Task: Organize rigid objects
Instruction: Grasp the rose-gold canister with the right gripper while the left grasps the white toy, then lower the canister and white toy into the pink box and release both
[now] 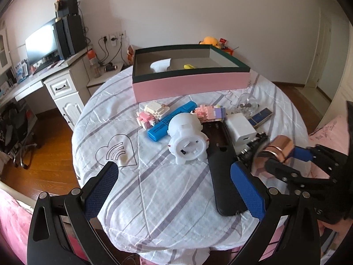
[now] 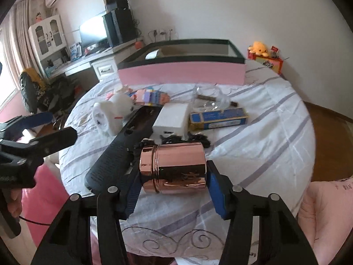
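My right gripper (image 2: 173, 180) closes its blue pads on a rose-gold metal canister (image 2: 173, 169) lying on its side, one pad at the lid end and one at the base, just above the striped white cloth of the round table (image 2: 264, 154). Directly beyond the canister sits a black toothed clip (image 2: 176, 140), and left of it a long black case (image 2: 123, 152) runs away from my fingers. Farther ahead lie a white charger block (image 2: 173, 119), a blue and gold box (image 2: 218, 118), a white toy figure (image 2: 112, 116) tipped over, and pastel brick models (image 2: 150, 97). At the far edge of the table stands the open pink box (image 2: 181, 75) with its dark green rim, holding a white item and, in the left wrist view, a yellow one. My left gripper (image 1: 174, 190) hangs over the near side of the table with its jaws spread wide and nothing between them, the white toy just ahead of it and a blue marker (image 1: 171, 119) beyond that. The canister appears to its right, pinched in my other gripper.
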Tool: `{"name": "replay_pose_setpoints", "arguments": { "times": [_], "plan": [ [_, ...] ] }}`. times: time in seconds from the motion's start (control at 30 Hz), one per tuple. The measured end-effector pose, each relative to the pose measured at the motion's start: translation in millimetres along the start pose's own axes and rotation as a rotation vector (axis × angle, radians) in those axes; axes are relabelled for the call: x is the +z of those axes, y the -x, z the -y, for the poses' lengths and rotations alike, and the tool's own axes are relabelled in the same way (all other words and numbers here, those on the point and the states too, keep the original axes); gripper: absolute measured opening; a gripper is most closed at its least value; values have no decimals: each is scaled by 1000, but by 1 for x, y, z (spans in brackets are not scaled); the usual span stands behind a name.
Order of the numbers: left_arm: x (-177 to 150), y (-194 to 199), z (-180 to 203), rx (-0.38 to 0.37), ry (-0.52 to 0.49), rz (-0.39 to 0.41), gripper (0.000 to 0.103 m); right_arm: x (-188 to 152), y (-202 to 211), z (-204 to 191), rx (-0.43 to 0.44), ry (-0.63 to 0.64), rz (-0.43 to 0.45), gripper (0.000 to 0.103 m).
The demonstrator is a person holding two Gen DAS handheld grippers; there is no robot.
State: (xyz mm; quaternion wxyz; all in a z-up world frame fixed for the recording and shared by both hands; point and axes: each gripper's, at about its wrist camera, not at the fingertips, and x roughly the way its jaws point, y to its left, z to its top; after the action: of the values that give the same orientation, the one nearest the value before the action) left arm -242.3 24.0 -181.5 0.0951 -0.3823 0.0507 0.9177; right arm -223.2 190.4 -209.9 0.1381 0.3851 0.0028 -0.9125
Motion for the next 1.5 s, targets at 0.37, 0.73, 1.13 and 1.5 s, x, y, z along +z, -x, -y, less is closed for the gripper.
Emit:
{"name": "replay_pose_setpoints", "arguments": {
  "times": [0.37, 0.73, 1.13, 1.5],
  "plan": [
    [17, -52, 3, 37, 53, -55, 103, 11, 0, 48, -107, -69, 26, 56],
    [24, -74, -3, -19, 83, -60, 79, 20, -10, 58, -92, -88, 28, 56],
    [0, -53, -24, 14, 50, -76, 56, 21, -15, 57, -115, -81, 26, 56],
    [-4, -64, -36, 37, 80, -84, 56, 16, -24, 55, -133, -83, -8, 56]
  ]
}}
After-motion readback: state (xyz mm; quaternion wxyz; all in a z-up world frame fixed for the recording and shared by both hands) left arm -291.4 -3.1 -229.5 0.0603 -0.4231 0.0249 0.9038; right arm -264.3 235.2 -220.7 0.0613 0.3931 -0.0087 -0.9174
